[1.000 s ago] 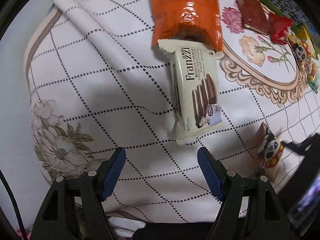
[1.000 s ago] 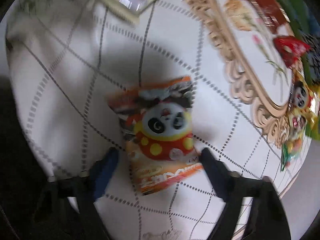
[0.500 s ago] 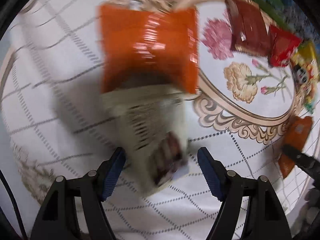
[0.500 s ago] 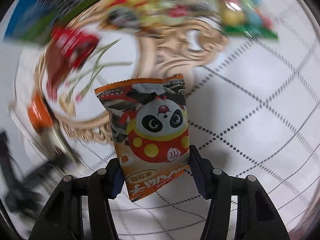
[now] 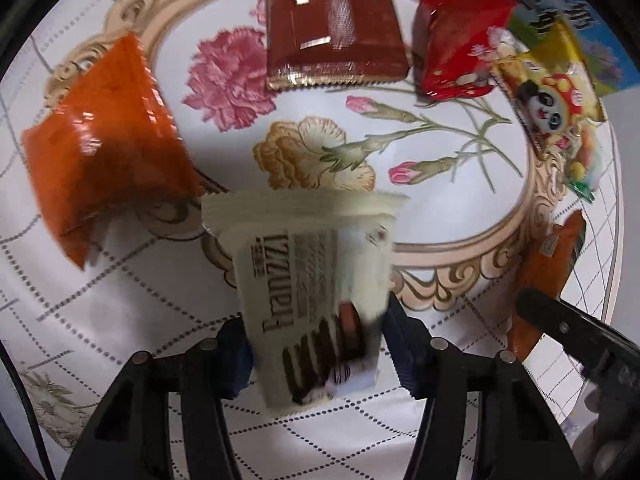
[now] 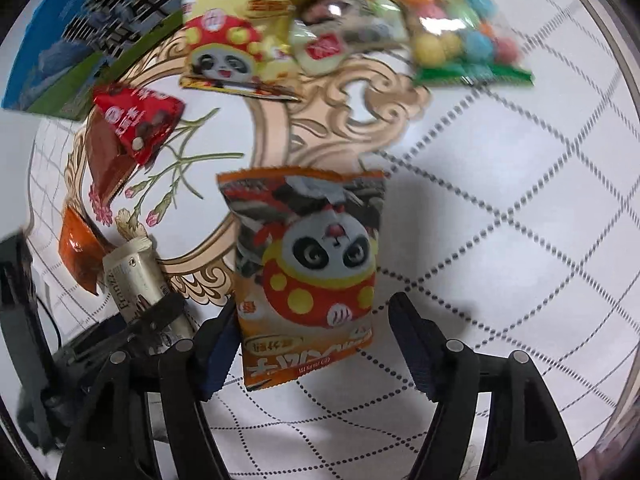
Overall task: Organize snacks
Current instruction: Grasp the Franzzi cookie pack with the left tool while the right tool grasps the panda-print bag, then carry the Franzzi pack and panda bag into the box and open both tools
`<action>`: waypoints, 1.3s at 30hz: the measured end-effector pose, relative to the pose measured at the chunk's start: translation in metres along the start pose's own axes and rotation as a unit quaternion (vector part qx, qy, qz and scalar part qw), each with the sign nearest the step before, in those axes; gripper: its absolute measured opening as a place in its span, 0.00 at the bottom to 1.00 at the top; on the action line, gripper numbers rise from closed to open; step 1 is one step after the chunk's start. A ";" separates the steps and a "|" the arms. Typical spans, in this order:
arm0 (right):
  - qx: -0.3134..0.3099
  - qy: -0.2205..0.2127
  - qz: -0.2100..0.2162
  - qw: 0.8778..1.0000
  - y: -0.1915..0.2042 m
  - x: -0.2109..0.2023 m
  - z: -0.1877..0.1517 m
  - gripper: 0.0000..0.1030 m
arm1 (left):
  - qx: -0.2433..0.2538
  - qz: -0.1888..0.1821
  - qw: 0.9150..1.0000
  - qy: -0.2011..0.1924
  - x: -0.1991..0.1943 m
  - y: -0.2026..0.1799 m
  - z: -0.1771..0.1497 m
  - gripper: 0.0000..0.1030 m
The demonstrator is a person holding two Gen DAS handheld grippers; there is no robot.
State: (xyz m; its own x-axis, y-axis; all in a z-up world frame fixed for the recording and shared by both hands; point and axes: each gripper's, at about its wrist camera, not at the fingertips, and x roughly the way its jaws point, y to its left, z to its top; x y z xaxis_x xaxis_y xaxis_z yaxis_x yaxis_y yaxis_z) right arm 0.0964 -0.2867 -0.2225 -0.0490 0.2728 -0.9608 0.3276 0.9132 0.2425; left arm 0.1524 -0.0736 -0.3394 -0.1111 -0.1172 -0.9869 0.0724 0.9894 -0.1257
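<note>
Left gripper (image 5: 316,344), pointing down at the patterned tablecloth (image 5: 120,304): jaws closing, blue pads pressed on both sides of the cream Franzzi biscuit pack (image 5: 312,292), pack upright between them, somewhat blurred. Beyond the fingertips and to the left, orange packet (image 5: 104,152) lying on the cloth just beside the pack's top corner. Further ahead, brown wafer packet (image 5: 336,24) and, to its right, red packet (image 5: 456,44); further right, yellow panda packet (image 5: 552,92). At far right, near the lower edge, the other gripper's black arm with an orange pouch.

Right gripper (image 6: 312,340), angled steeply down: jaws opening, orange panda snack pouch (image 6: 308,272) between them, its left edge against the left pad, a clear gap to the right pad. Ahead of the fingertips, yellow panda packet, a pale green packet (image 6: 340,32) and a bag of coloured balls (image 6: 456,28). To the left, red packet, brown wafer packet, orange packet and the Franzzi pack in the left gripper.
</note>
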 end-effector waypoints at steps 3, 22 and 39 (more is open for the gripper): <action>-0.022 -0.013 0.008 1.000 0.014 -0.009 0.005 0.72 | -0.002 -0.009 1.000 0.011 0.010 -0.001 0.012 0.54; -0.050 -0.013 -0.038 0.998 0.030 0.053 -0.010 0.61 | -0.004 0.023 1.000 -0.017 -0.005 0.008 0.000 0.52; -0.079 -0.145 0.046 0.985 0.033 -0.141 0.031 0.57 | 0.083 -0.093 0.981 -0.150 -0.202 -0.069 0.041 0.52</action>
State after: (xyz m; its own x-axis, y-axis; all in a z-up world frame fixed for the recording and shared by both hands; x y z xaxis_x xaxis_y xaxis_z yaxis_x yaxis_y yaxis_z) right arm 0.1434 -0.3050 -0.0832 0.2526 0.2798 -0.9262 0.1653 0.9307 0.3262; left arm 0.2108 -0.1222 -0.1353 0.1564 -0.3391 -0.9277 0.2409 0.9240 -0.2972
